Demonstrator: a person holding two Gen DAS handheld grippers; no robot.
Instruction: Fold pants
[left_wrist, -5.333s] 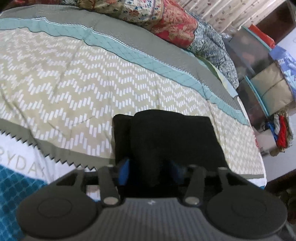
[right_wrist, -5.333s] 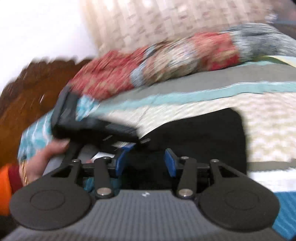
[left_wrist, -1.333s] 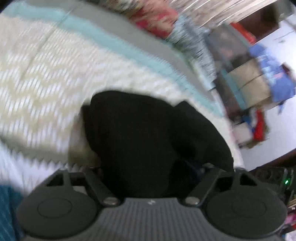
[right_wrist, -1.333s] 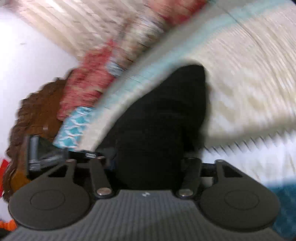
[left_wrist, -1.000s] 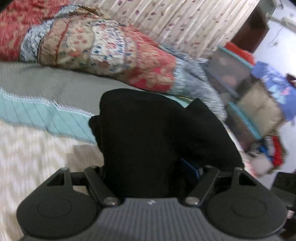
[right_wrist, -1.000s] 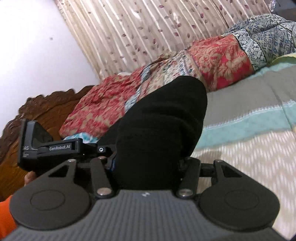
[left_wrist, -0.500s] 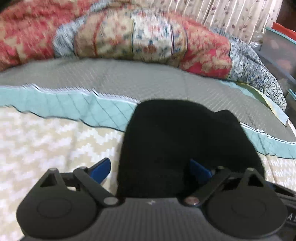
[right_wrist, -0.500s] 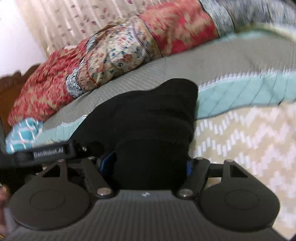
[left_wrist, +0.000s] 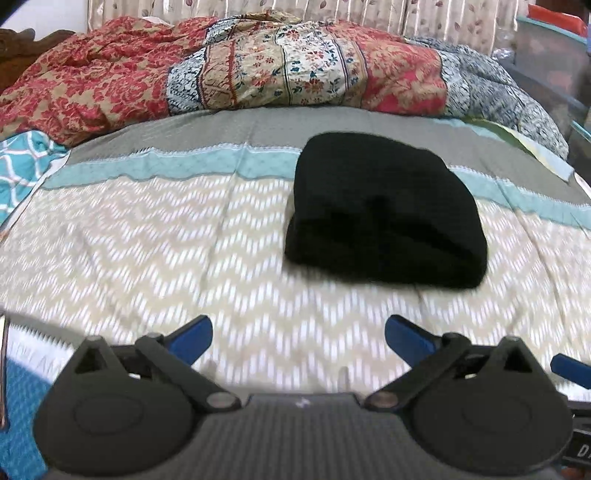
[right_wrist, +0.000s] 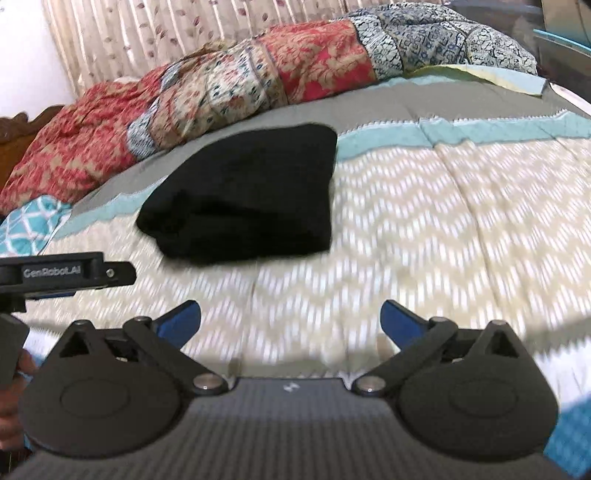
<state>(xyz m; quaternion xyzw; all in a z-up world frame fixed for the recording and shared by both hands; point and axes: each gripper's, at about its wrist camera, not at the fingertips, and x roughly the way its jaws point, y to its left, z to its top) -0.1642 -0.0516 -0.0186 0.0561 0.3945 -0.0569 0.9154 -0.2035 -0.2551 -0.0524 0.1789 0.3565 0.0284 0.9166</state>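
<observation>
Wide free stretch of bed cover in front of both grippers, flat, with nothing on it on the near side. Only obstacle in the middle: the folded black pants, a low bundle lying across the teal stripe, well apart from the left gripper and from the right gripper, both opening with nothing between the jaws. Free passage to the left and to the right of the bundle. Behind it, way blocked by a long heap of patterned quilts along the far edge. At far right, stacked storage boxes beside the bed.
</observation>
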